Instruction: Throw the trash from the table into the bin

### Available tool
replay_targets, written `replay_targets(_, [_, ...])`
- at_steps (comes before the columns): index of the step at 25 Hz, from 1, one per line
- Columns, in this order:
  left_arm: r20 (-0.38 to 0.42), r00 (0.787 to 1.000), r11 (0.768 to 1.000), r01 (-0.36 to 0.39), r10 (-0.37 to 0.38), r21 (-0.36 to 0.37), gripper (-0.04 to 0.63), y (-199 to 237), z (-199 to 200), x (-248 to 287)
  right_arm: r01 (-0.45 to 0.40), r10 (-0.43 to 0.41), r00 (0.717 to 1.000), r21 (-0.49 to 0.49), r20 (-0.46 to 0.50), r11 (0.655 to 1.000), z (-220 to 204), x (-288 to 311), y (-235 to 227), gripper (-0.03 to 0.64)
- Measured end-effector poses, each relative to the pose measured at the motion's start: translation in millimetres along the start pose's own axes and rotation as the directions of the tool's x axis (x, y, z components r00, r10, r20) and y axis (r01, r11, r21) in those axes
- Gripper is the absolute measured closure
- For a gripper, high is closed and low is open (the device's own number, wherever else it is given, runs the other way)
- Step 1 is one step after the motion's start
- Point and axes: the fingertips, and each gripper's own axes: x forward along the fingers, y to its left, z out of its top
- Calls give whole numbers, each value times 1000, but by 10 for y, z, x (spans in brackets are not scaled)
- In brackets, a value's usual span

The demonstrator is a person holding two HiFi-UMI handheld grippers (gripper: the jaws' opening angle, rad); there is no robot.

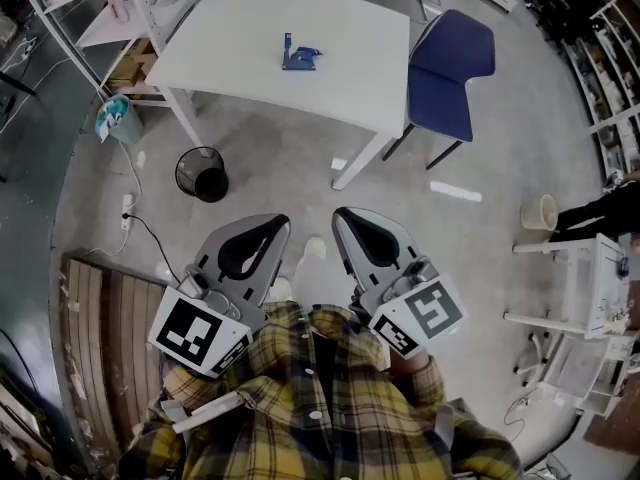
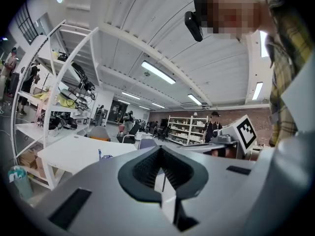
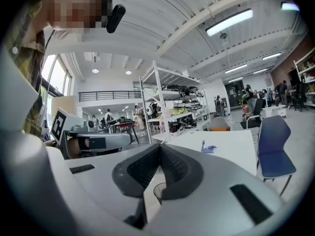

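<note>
A small blue piece of trash [image 1: 300,58] lies on the white table [image 1: 240,38] at the far side of the floor. It also shows as the blue trash [image 2: 101,155] and the blue trash [image 3: 206,148] in the two gripper views. The black mesh bin [image 1: 202,173] stands on the floor in front of the table's left leg, and the bin's rim [image 3: 158,191] peeks below the right jaws. My left gripper [image 1: 276,224] and right gripper [image 1: 344,216] are held side by side close to my chest, well short of the table. Both have their jaws closed together with nothing between them.
A blue chair [image 1: 450,63] stands at the table's right end. Shelving [image 1: 90,8] lines the left, a white rack [image 1: 590,288] the right, with a pale bucket [image 1: 540,211] near it. A cable and power strip [image 1: 127,213] lie left of the bin. People stand far off.
</note>
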Motion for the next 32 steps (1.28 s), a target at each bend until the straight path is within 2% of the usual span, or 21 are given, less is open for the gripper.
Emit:
replay_targets(10, [-12, 1000, 999, -29, 28, -28, 597, 591, 2, 448, 1, 0, 999, 16, -52, 1000, -18, 584, -558, 617])
replay_targets(15, [-16, 999, 998, -46, 45, -36, 597, 962, 84, 926, -11, 12, 998, 16, -60, 1000, 109, 973, -1005, 617])
replay_targets(22, [7, 997, 997, -72, 72, -14, 597, 1381, 395, 1617, -44, 44, 998, 4, -47, 999, 444, 1430, -1649, 617])
replay_targets(32, [29, 992, 993, -119, 119, -3, 597, 1754, 568, 2282, -87, 87, 995, -8, -54, 996, 619, 1839, -2316, 617])
